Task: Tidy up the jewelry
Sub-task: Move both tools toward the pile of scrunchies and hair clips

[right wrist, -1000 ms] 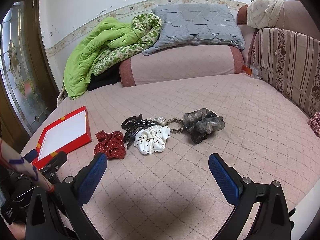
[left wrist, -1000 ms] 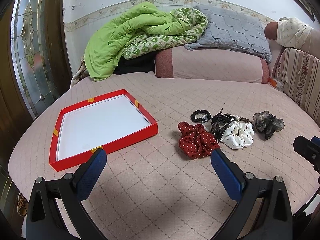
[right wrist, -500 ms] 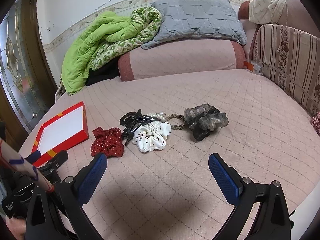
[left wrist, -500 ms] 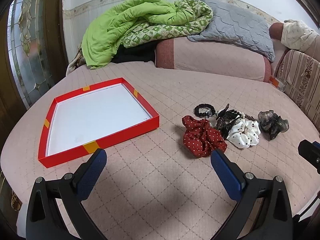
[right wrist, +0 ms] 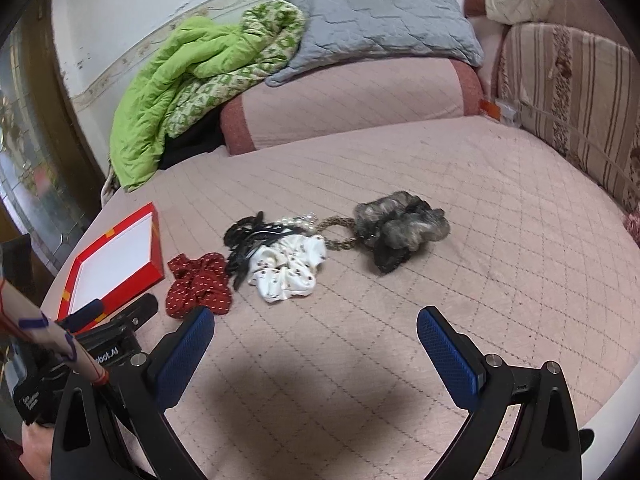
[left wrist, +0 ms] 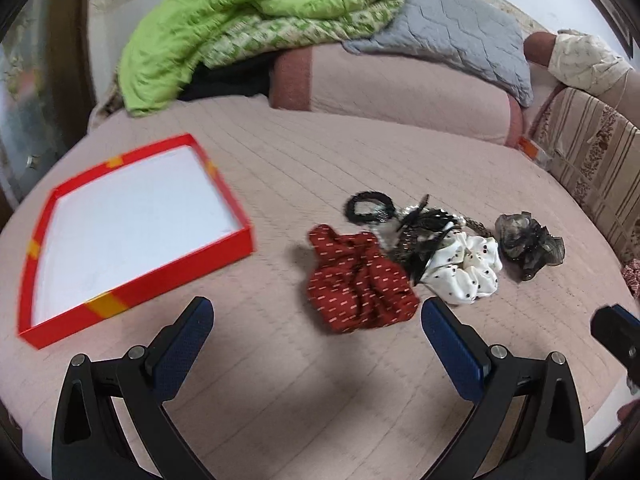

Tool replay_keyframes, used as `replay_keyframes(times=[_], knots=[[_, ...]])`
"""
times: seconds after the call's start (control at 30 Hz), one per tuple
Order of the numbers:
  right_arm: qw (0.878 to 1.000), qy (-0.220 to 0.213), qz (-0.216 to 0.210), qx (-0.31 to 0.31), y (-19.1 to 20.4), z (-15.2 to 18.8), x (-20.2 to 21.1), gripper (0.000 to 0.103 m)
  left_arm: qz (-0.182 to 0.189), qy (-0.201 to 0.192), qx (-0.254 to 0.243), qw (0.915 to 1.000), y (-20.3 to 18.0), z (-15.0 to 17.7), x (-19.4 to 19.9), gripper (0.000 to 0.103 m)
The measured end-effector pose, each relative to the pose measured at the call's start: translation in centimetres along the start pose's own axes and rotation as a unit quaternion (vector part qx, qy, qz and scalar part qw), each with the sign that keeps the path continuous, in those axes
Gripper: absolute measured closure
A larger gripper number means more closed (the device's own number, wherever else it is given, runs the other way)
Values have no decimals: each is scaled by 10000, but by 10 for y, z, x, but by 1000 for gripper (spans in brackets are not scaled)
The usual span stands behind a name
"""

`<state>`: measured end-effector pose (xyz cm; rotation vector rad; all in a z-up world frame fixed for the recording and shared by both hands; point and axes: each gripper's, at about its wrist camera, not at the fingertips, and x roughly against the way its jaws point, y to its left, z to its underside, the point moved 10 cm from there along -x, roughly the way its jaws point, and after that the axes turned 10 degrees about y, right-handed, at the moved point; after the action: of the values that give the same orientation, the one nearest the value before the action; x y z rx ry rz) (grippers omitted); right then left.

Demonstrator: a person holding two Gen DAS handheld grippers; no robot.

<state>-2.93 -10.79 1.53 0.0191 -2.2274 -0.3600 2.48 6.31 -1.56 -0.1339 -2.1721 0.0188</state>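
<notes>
The left gripper (left wrist: pixel 316 324) hangs wide apart just before the red scrunchie (left wrist: pixel 358 282), beside the red tray (left wrist: pixel 136 282)

On the bed (left wrist: pixel 320 152), the shallow box (left wrist: pixel 128 220) lies to the left, and the hair accessories cluster to its right. Nearest the box sits the dotted scrunchie (left wrist: pixel 356 280), with the hair tie ring (left wrist: pixel 366 208) behind it. Right of these come the hair clips (left wrist: pixel 424 232), the spotted scrunchie (left wrist: pixel 468 264), then the sheer scrunchie (left wrist: pixel 528 242) farthest right. Folded quilts (left wrist: pixel 240 20) and a pillow (left wrist: pixel 452 36) rest on the bolster (left wrist: pixel 392 84) at the far edge.
</notes>
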Motion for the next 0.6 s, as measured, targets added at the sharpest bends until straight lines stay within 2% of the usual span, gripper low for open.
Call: replay_keyframes(times=[0.23, 0.47, 0.6], knots=[[9999, -19, 122, -79, -15, -5, 1, 0, -57, 381, -45, 9992, -13, -9, -34, 0], [9969, -89, 538, -574, -66, -49, -23, 0, -112, 321, -138, 9993, -20, -17, -39, 0], [9954, -134, 555, -775, -80, -69, -34, 0, -124, 384, -134, 9991, -20, -20, -45, 0]])
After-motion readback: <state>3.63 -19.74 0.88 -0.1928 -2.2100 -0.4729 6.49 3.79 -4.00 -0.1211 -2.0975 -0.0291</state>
